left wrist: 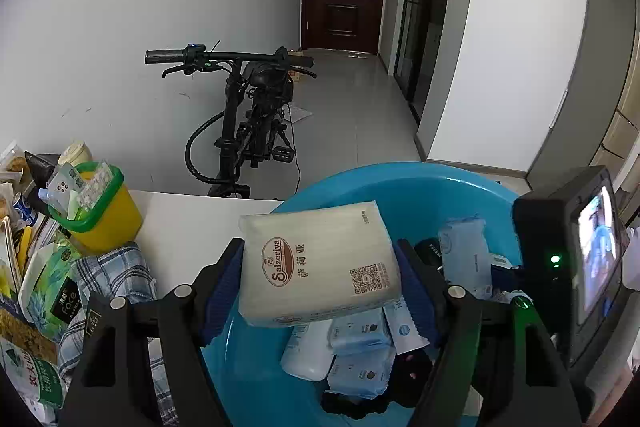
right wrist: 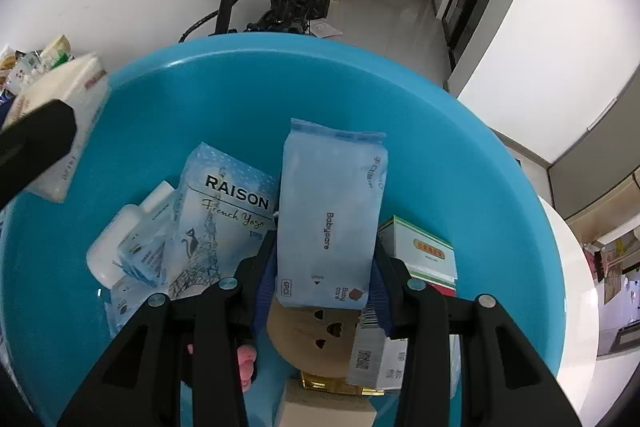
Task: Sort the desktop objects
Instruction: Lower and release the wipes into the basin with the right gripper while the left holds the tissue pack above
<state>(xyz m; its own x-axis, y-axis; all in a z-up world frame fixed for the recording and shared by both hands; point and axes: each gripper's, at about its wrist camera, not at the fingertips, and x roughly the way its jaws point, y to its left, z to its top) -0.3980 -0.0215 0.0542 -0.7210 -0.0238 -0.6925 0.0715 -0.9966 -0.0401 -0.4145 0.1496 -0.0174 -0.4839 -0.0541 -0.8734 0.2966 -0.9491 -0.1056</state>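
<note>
Both hands hang over the blue basin point(right wrist: 400, 99) to drop their loads in: left gripper point(left wrist: 320, 267) jaws pinching the napkin pack point(left wrist: 316, 259) above its near-left rim, right gripper point(right wrist: 324, 267) jaws pinching the wipes packet point(right wrist: 332, 215) mid-basin.

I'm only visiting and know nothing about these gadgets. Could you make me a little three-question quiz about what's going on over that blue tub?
1. True or false: the left gripper holds a white tissue pack.
2. What word is printed on the pale blue pack in the right gripper?
3. The blue basin is: A empty, B holding several items, C upside down.

Key: 1 true; 2 Babycare; 3 B, including the white bottle and RAISON pouch.
</note>
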